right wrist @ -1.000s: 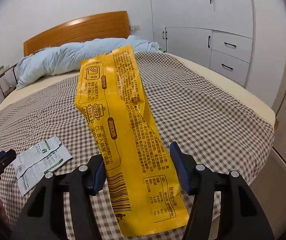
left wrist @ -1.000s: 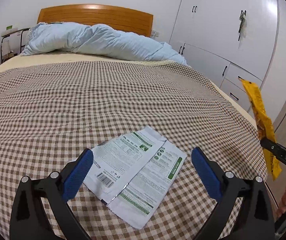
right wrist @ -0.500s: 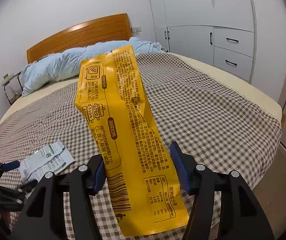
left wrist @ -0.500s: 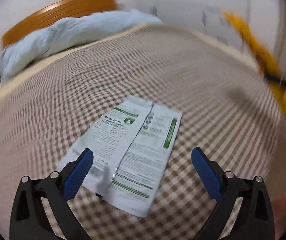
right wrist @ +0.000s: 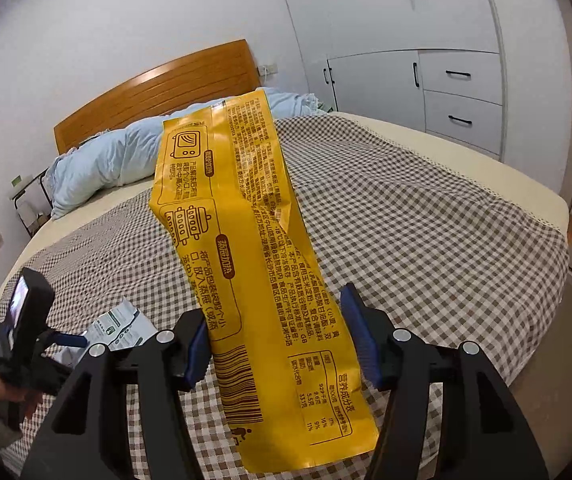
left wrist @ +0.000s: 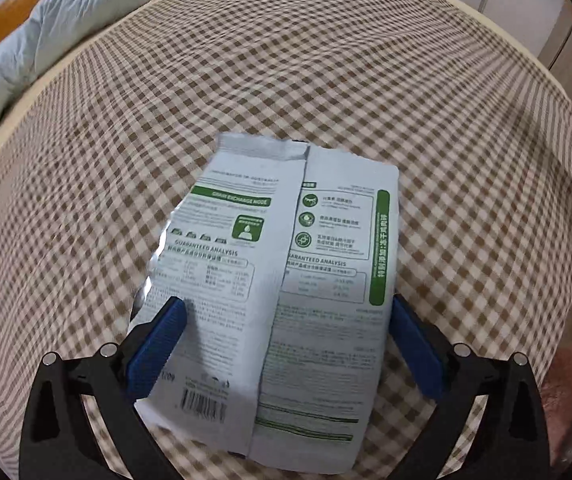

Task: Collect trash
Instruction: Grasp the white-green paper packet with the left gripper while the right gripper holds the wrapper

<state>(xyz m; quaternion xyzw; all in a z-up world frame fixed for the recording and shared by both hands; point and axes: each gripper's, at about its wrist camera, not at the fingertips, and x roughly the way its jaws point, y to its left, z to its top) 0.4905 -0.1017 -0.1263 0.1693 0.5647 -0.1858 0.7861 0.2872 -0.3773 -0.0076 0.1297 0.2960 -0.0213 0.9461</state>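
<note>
The left gripper (left wrist: 284, 344) has tipped down over the torn white-and-green foil sachet (left wrist: 278, 292) lying flat on the brown checked bedspread (left wrist: 446, 160), jaws wide astride it, ready to pinch, while the right gripper (right wrist: 276, 336) holds the long yellow plastic wrapper (right wrist: 254, 264) aloft.

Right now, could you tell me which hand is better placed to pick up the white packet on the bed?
Left. Its gripper hangs over the white packet, jaws open on either side, while the right gripper already carries the yellow wrapper.
</note>
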